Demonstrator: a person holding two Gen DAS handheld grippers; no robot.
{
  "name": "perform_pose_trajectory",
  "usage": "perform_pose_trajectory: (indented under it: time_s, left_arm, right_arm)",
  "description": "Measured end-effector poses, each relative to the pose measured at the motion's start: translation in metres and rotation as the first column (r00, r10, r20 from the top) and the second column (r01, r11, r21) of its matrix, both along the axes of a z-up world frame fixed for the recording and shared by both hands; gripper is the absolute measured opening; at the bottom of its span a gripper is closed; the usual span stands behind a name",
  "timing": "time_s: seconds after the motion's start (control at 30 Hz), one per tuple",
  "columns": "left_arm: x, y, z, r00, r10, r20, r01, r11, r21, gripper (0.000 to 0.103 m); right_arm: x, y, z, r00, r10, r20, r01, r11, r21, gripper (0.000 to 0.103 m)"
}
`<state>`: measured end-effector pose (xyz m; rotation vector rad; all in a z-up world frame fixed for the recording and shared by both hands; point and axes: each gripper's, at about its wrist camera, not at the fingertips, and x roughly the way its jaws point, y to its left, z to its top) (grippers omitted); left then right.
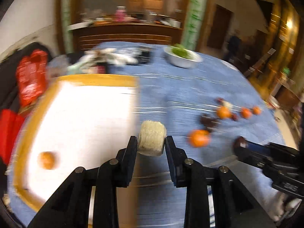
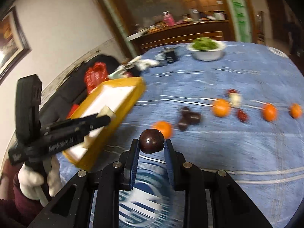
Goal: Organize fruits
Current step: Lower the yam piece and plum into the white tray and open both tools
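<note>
My left gripper [image 1: 151, 141] is shut on a pale, fibrous cylinder-shaped piece [image 1: 152, 140], held above the right edge of a yellow-rimmed white tray [image 1: 79, 79]. One orange [image 1: 47, 160] lies in the tray. My right gripper [image 2: 151, 144] is shut on a dark brown round fruit [image 2: 151, 141], held above the blue cloth. Several oranges [image 2: 221, 107], dark red fruits [image 2: 242, 115] and dark chocolate-like pieces [image 2: 189, 118] lie scattered on the cloth. The left gripper also shows in the right wrist view [image 2: 106, 116] over the tray [image 2: 121, 96].
A white bowl of greens [image 2: 207, 50] stands at the far side of the blue-clothed table [image 2: 247, 152]. Clutter of cloths and a dark box [image 2: 169, 56] lies behind the tray. Red bags [image 1: 32, 76] sit on a dark seat at the left.
</note>
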<state>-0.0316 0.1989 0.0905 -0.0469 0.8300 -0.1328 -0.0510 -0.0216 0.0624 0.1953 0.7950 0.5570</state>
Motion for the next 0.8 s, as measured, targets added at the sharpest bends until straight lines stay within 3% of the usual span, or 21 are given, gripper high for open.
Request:
perform_pose_trajectory:
  time_s: [0.13, 0.23, 0.43, 0.57, 0.63, 0.73, 0.8]
  left_arm:
    - [0.016, 0.074, -0.008, 0.987, 0.157, -0.036, -0.156, 0.988, 0.009, 0.029]
    - [0.029, 0.108, -0.014, 0.973, 0.226, -0.056, -0.225, 0.974, 0.018, 0.029]
    - [0.037, 0.147, -0.030, 0.951, 0.290, -0.110, -0.292, 0.956, -0.007, 0.030]
    - [0.028, 0.162, -0.035, 0.945, 0.297, -0.136, -0.308, 0.949, -0.068, 0.030]
    - [0.021, 0.164, -0.032, 0.946, 0.297, -0.131, -0.311, 0.945, -0.103, 0.041]
    - [0.013, 0.165, -0.024, 0.947, 0.304, -0.104, -0.316, 0.940, -0.128, 0.058]
    - [0.006, 0.163, -0.017, 0.947, 0.309, -0.086, -0.318, 0.937, -0.146, 0.061]
  right_arm:
    - [0.019, 0.058, 0.002, 0.995, 0.098, -0.032, -0.098, 0.995, 0.003, 0.030]
    - [0.037, 0.099, -0.004, 0.988, 0.135, -0.076, -0.136, 0.991, -0.002, 0.030]
    - [0.061, 0.160, -0.019, 0.968, 0.201, -0.148, -0.205, 0.979, -0.014, 0.031]
    - [0.066, 0.188, -0.030, 0.963, 0.212, -0.167, -0.223, 0.973, -0.052, 0.032]
    - [0.067, 0.196, -0.035, 0.961, 0.210, -0.179, -0.224, 0.973, -0.064, 0.034]
    - [0.067, 0.199, -0.040, 0.964, 0.197, -0.179, -0.211, 0.975, -0.064, 0.053]
    - [0.067, 0.196, -0.038, 0.966, 0.188, -0.176, -0.201, 0.978, -0.055, 0.055]
